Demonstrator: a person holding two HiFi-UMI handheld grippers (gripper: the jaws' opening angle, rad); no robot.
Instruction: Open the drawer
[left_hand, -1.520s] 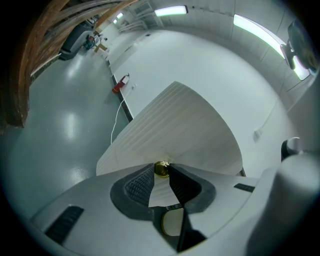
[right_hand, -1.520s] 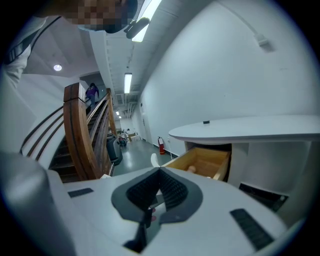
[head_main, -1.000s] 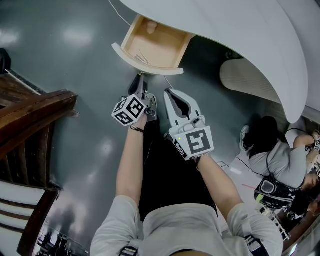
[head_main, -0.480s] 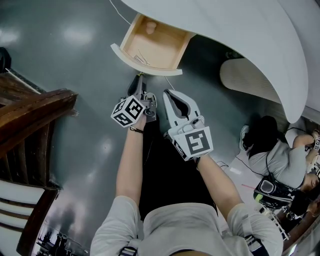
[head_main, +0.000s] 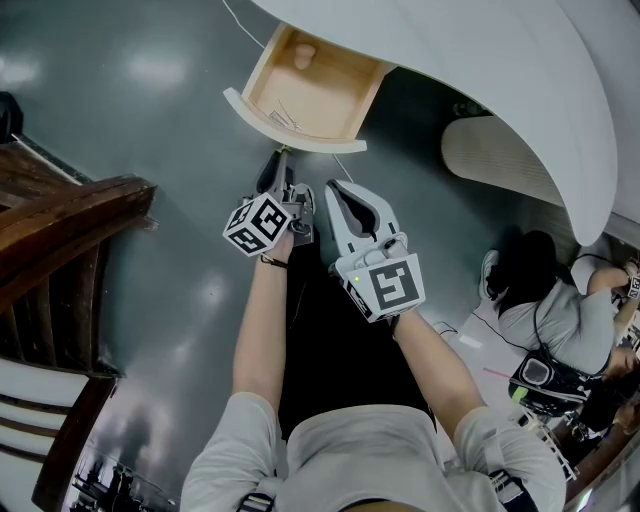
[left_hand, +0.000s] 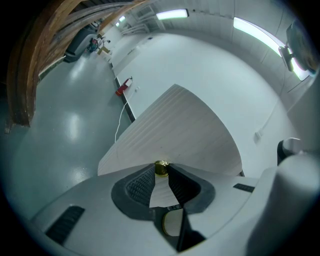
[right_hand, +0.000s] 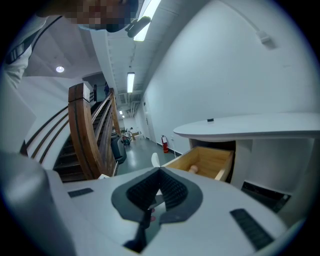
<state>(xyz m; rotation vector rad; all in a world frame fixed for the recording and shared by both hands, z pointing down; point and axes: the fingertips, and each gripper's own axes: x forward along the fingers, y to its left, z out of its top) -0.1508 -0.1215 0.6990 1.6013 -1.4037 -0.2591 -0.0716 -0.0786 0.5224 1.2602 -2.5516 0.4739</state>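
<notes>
Pinching the knob (left_hand: 161, 169) on the pulled-out drawer (head_main: 290, 126), left gripper (left_hand: 160, 166) hangs over grey floor (head_main: 150, 200); right gripper (right_hand: 160, 171) closed, empty.

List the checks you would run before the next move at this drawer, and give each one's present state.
1. Drawer pulled out: ok. It stands out from under the white desktop, with its wooden inside in view.
2. Left gripper on the knob: ok, but the jaws hold the knob only at their very tips.
3. Right gripper free: ok. Jaws together, nothing between them, not touching the drawer.
4. Drawer at the end of its travel: cannot tell.
5. Contents settled: ok. A small rounded object lies at the back.
6. Seated person clear of the drawer: ok, off to the right.
</notes>
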